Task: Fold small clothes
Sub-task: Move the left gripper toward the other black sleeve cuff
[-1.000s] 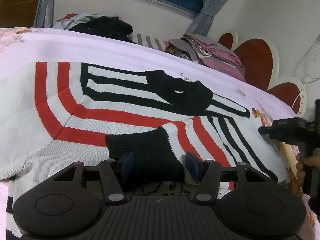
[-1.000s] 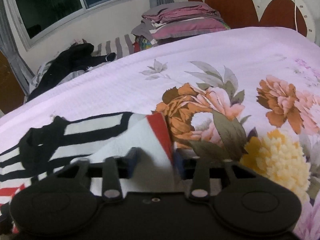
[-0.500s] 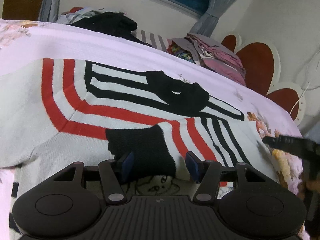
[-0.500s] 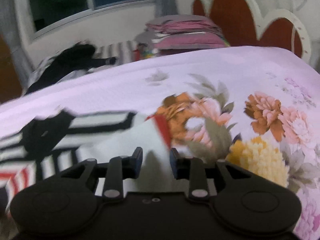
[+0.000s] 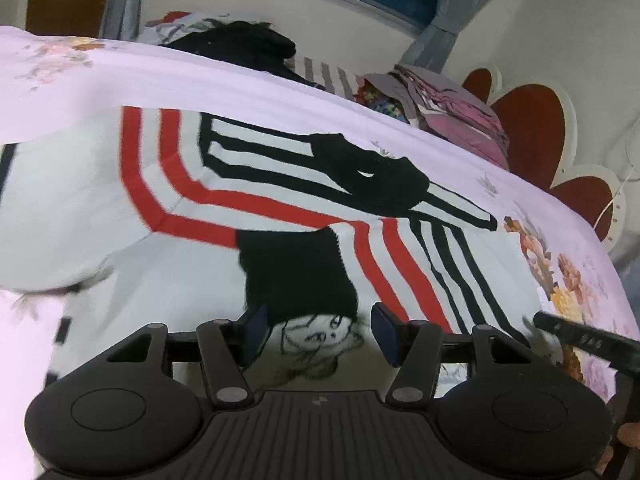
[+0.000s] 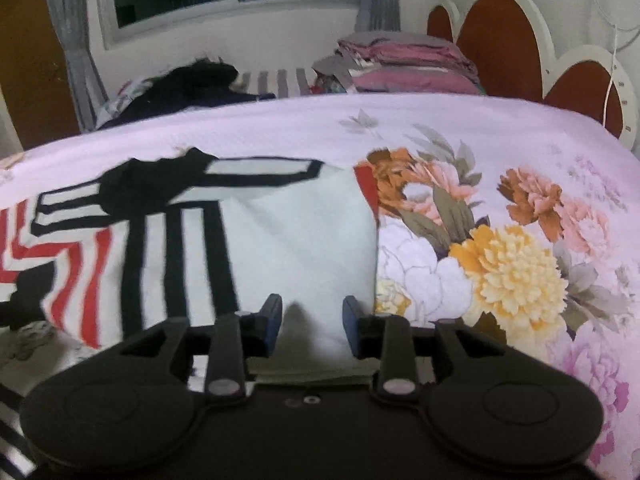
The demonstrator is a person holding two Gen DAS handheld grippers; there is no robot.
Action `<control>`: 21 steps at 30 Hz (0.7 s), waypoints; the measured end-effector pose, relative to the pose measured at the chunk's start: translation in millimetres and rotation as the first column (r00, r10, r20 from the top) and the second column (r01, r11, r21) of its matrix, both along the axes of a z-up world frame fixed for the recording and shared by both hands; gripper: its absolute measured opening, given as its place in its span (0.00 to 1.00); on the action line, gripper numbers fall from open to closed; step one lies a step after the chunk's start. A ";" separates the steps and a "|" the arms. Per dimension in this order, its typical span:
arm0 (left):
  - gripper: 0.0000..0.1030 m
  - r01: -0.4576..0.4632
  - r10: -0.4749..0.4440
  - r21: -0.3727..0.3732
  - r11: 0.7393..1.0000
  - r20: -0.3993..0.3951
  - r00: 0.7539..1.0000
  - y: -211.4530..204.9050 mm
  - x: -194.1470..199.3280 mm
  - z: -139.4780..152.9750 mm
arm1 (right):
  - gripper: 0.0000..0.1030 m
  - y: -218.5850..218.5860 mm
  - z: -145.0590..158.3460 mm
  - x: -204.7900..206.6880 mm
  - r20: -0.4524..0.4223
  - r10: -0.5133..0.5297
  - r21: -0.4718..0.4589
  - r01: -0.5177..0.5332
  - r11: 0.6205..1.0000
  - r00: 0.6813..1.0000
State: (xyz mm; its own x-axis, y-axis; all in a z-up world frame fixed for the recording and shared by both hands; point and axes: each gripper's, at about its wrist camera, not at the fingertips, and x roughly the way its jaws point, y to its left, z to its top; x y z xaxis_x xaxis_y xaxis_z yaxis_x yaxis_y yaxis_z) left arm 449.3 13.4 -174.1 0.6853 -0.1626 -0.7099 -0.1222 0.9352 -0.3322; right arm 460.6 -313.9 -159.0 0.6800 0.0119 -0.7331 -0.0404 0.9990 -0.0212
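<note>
A white knit sweater (image 5: 80, 208) with red and black stripes lies flat on the pink floral bedspread (image 5: 200, 80). Its sleeve with a black cuff (image 5: 296, 272) is folded across the body. My left gripper (image 5: 316, 330) is open just above the cuff's near edge, beside a cartoon print (image 5: 316, 336). In the right wrist view the sweater (image 6: 280, 248) has its right side folded over. My right gripper (image 6: 312, 320) is open over the white folded panel's near edge. The right gripper's tip also shows at the right edge of the left wrist view (image 5: 584, 340).
A black garment (image 5: 240, 46) and a striped cloth (image 5: 324, 74) lie at the bed's far side. A stack of folded pink and grey clothes (image 6: 404, 64) sits by the red scalloped headboard (image 6: 504, 48). The flowered bedspread (image 6: 520, 240) extends to the right.
Both grippers pulled back toward me. The right gripper has opened wider and let go of the sweater's folded side, which now lies flat. The left jaws stayed open.
</note>
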 end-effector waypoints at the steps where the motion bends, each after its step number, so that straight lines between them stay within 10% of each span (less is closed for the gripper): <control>1: 0.61 -0.005 0.006 0.005 1.000 -0.003 1.000 0.8 -4.4 1.1 | 0.39 0.2 -4.6 -0.5 -0.025 0.004 -0.009 -0.004 1.000 1.000; 21: 0.64 -0.356 0.356 -0.003 0.934 0.003 0.934 122.0 -130.5 28.2 | 0.47 98.6 52.5 -62.6 0.085 0.233 0.120 -0.242 0.963 0.969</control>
